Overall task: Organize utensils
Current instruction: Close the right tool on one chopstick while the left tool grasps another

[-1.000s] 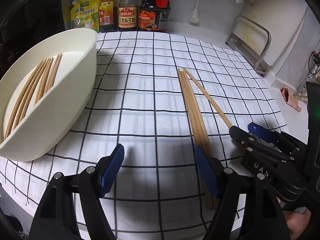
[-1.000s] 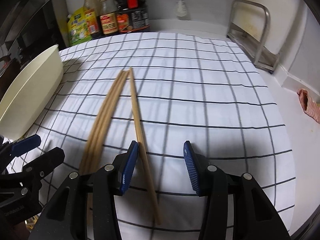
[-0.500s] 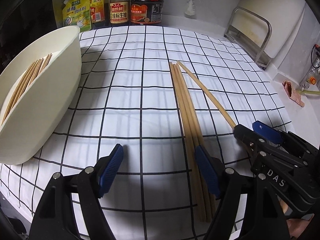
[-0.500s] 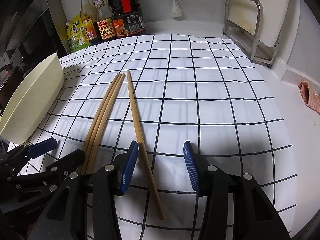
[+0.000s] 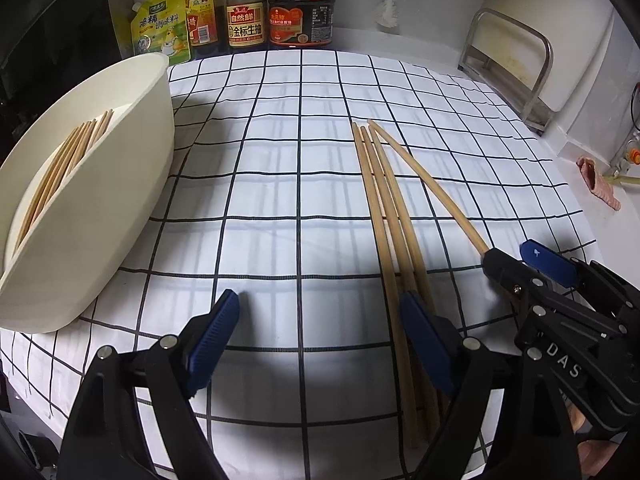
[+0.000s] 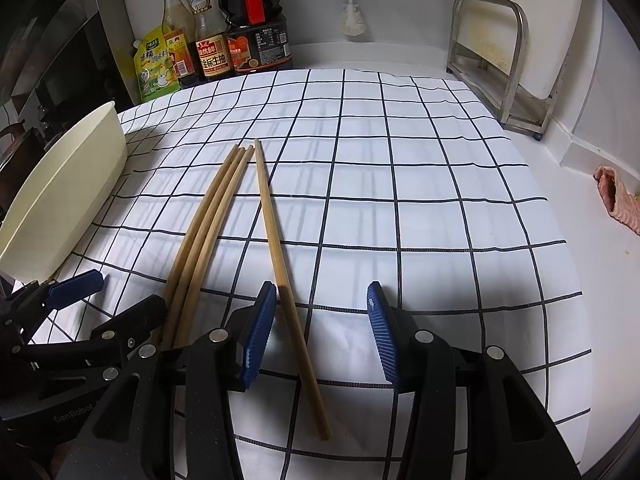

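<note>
Three wooden chopsticks (image 5: 384, 220) lie side by side on the checked cloth (image 5: 280, 200), and a single chopstick (image 5: 432, 192) fans off to their right. My left gripper (image 5: 320, 340) hovers over the cloth, its jaws opening with nothing between the pads. The bundle runs beside its right finger (image 5: 424, 344). In the right wrist view the single chopstick (image 6: 280, 264) lies between the jaws of my right gripper (image 6: 322, 332), close to the left pad (image 6: 260, 332) and not pressed. A white oval bowl (image 5: 132, 80) at left holds several chopsticks (image 5: 60, 168).
Sauce bottles (image 5: 246, 12) and a yellow pouch (image 5: 160, 24) stand along the back wall. A metal rack (image 5: 508, 64) stands at the back right, and a pink rag (image 5: 600, 184) lies on the counter beyond the cloth's right edge. The cloth's front edge is near both grippers.
The left gripper's jaws have spread wider. In the right wrist view the left gripper has come in closer to the three chopsticks. The chopsticks lie where they were.
</note>
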